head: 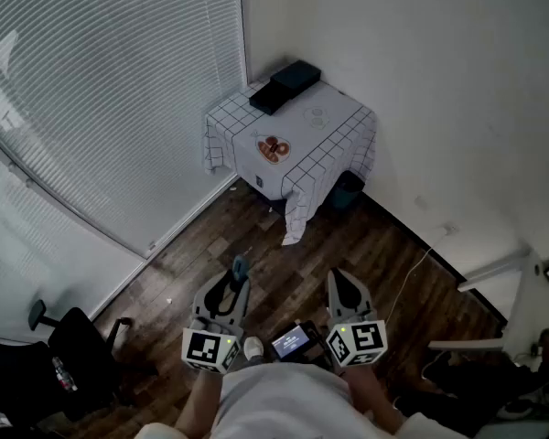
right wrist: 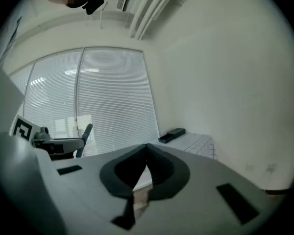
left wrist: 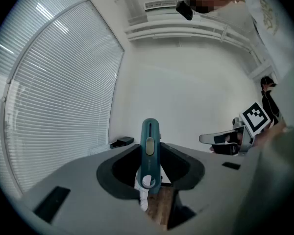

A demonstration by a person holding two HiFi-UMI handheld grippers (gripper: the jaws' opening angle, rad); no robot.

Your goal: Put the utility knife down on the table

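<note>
Clamped lengthwise in left hand-held gripper (head: 231,289), knife (left wrist: 150,146) aimed at counter (head: 334,117) well ahead; right hand-held gripper (right wrist: 147,148) closed, empty

no words or numbers can be read. either side of the small screen (head: 293,342), your left gripper (head: 231,286) and right gripper (head: 345,283) show only black-and-white square markers (head: 201,347); the screen's own print is too small.

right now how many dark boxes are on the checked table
2: one dark box at the table's far corner, the other dark box right beside it, nearer the blinds. None looks hidden.
</note>
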